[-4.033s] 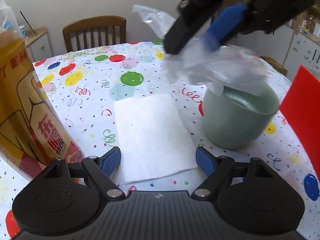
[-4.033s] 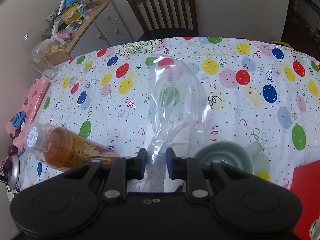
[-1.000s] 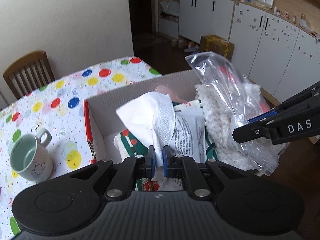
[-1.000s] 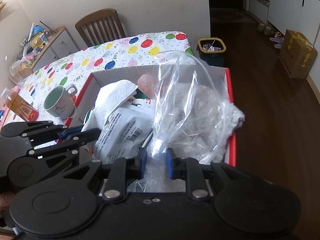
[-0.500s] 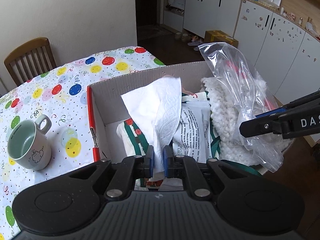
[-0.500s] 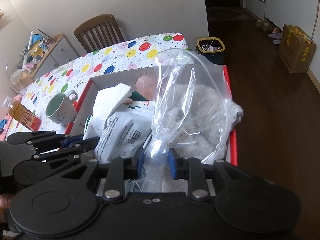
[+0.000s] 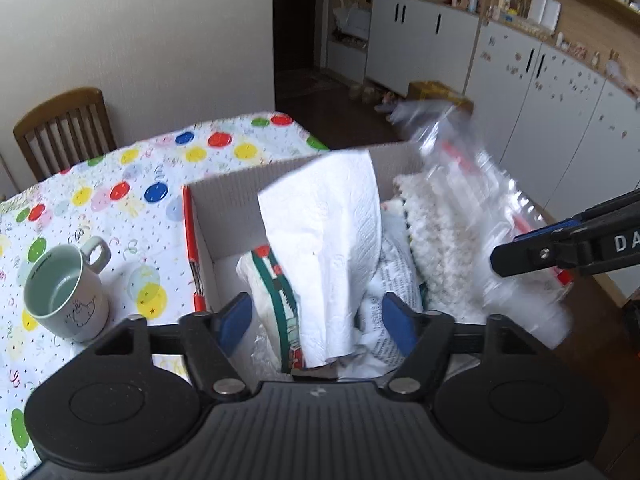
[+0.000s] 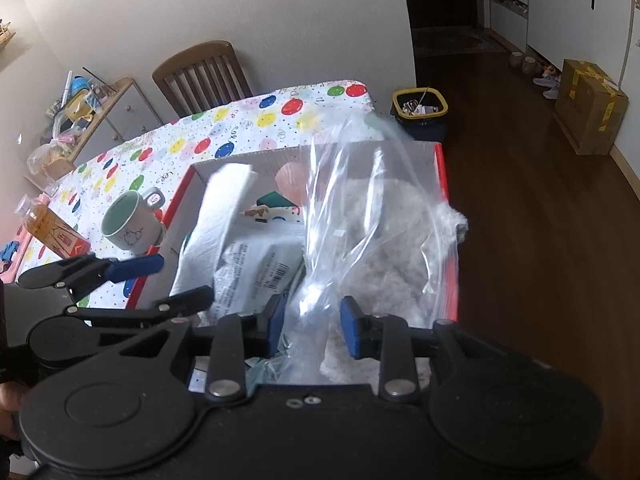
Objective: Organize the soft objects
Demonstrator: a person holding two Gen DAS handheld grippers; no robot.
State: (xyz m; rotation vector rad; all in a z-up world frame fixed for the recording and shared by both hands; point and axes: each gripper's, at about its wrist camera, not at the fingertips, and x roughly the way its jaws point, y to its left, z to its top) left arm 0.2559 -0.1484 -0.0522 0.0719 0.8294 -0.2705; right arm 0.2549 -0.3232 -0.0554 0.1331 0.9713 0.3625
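A cardboard box (image 7: 228, 208) with red edges stands at the table's end, stuffed with soft things. A white paper towel (image 7: 324, 240) stands upright in it between the pads of my left gripper (image 7: 316, 322). Those jaws are opening and no longer touch the towel. My right gripper (image 8: 312, 328) hovers over the box's (image 8: 256, 160) near right side, its jaws opening. The crumpled neck of a clear plastic bag (image 8: 360, 220) hangs loose between them over a fluffy white cloth (image 8: 400, 216). The bag (image 7: 480, 208) is blurred in the left wrist view. My left gripper (image 8: 176, 280) shows open at left.
A pale green mug (image 7: 64, 292) sits on the balloon-print tablecloth (image 7: 132, 184) just left of the box. An orange drink bottle (image 8: 52, 228) lies further left. A wooden chair (image 8: 200, 76) stands behind the table. On the floor beyond are a bin (image 8: 420, 112) and a carton (image 8: 588, 108).
My left jaws have sprung wide apart and let go of the paper towel, which stays standing in the box. My right jaws have widened around the bag's neck.
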